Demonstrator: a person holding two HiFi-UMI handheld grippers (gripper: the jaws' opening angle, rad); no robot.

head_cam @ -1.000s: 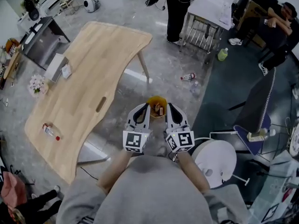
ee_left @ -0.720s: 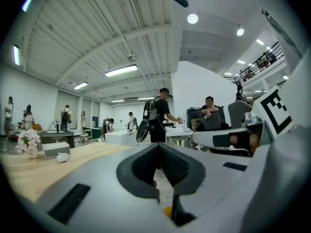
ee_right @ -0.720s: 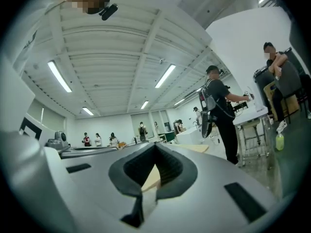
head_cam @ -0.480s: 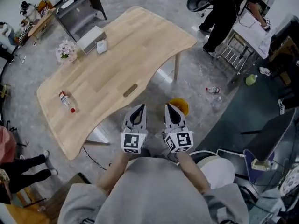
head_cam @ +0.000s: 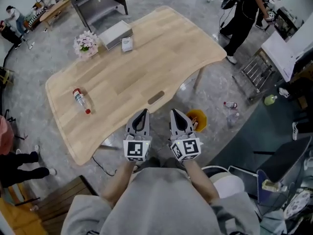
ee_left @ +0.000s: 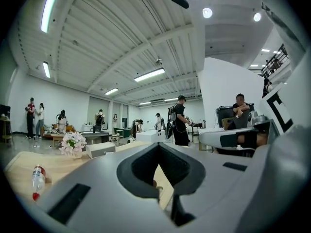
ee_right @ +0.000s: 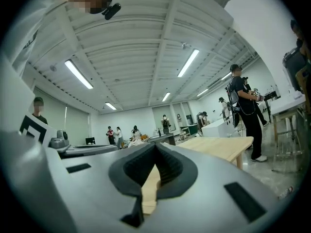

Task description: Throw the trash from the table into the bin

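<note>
Wooden table (head_cam: 146, 67) fills view centre, most legs hidden under top. Orange bin (head_cam: 199, 119) on floor by table's near edge, partly covered by right gripper (head_cam: 176, 113); contents unreadable. Left gripper (head_cam: 143, 113) alongside right; both jaw pairs closed, empty. Pale flowers (head_cam: 85, 43) at far corner. Plastic bottle (head_cam: 81, 101), red cap, lies on table's left end, well apart from grippers; label too small to read.

From the head camera, looking steeply down, the wooden desk (head_cam: 161, 53) lies close below, the left tongs (head_cam: 142, 113) and right tongs (head_cam: 175, 113) at its near edge. Each gripper camera rides low behind its own tongs, facing level across the desktop. All three share the desk; left gripper and head views share the plastic bottle (head_cam: 81, 100).
</note>
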